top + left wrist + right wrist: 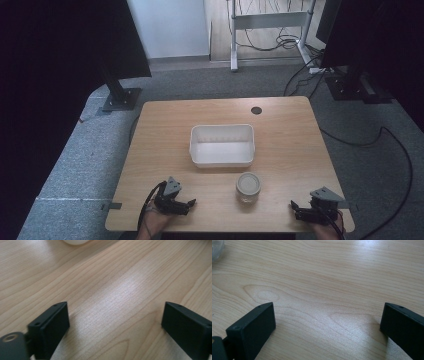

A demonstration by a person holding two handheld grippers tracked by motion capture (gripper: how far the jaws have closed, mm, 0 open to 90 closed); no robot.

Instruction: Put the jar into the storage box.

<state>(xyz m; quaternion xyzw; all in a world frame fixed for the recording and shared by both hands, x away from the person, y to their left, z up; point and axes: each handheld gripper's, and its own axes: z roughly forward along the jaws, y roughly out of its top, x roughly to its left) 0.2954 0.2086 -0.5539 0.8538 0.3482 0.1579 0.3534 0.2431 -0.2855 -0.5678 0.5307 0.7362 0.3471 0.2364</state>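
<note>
Jar (248, 186) sits between both spread-jawed grippers, untouched.

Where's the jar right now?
High view: the jar stands on the table near its front edge, just in front of the white bin, between both grippers.

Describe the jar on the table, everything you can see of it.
The jar is a small, clear container, glass or plastic by its look, closed with a round pale lid. It stands upright on the wooden table, just in front of the white tub and apart from it, toward the tub's right end. It sits between the left gripper and the right gripper; neither touches it. Its contents cannot be made out.
</note>
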